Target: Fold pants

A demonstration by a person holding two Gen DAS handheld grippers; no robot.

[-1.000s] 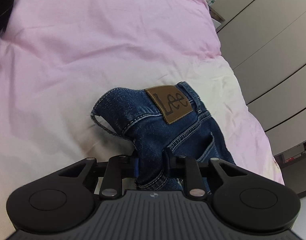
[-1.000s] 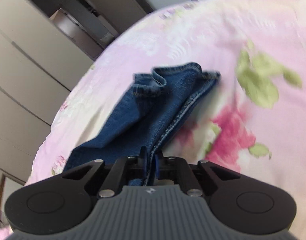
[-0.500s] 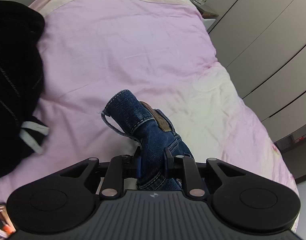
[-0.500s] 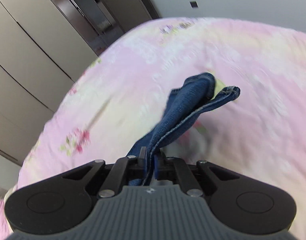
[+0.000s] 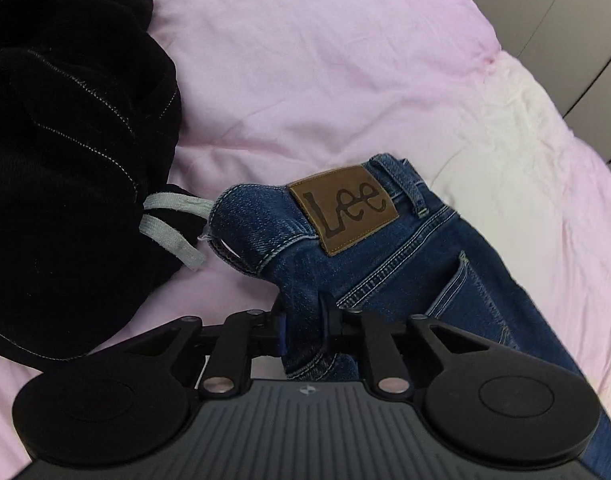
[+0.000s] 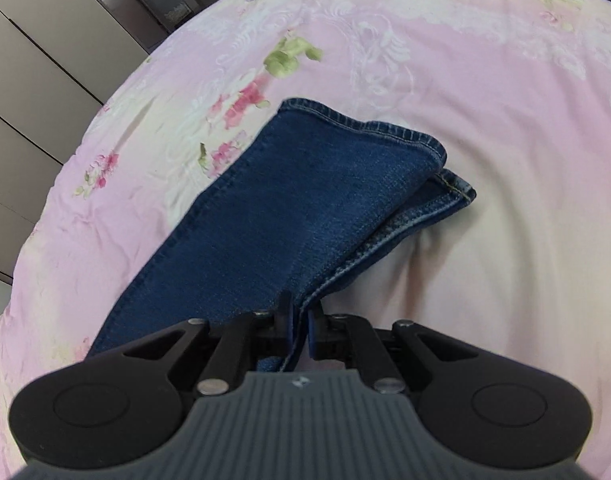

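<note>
1. While both tools are gripping the dark blue denim pants (image 5: 389,264), the garment is stretching between them along its long axis: the waist end is lying at the left gripper (image 5: 303,322) and the leg end at the right gripper (image 6: 299,326).
2. The left gripper is clamping a thick bunch of denim near the waistband, so its jaws are standing only a little apart, with the cloth filling the gap. The brown leather brand patch (image 5: 343,212) is sitting just ahead of it and slightly to its right, and the rest of the pants is running away to the right side of this view.
3. The right gripper is pinching the edge of the stacked legs, with its jaws almost closed on the thin layers. The two hems (image 6: 437,168) are lying ahead and slightly to the right, flat on the pink flowered bedcover (image 6: 485,80).
4. A black knitted garment with a grey drawstring (image 5: 65,140) is lying on the bedcover just to the left of the waistband, almost touching it.
5. In my judgement the coming fold is depending on this axis: one end must be travelling toward the other, and each gripper is already holding its own end.
</note>
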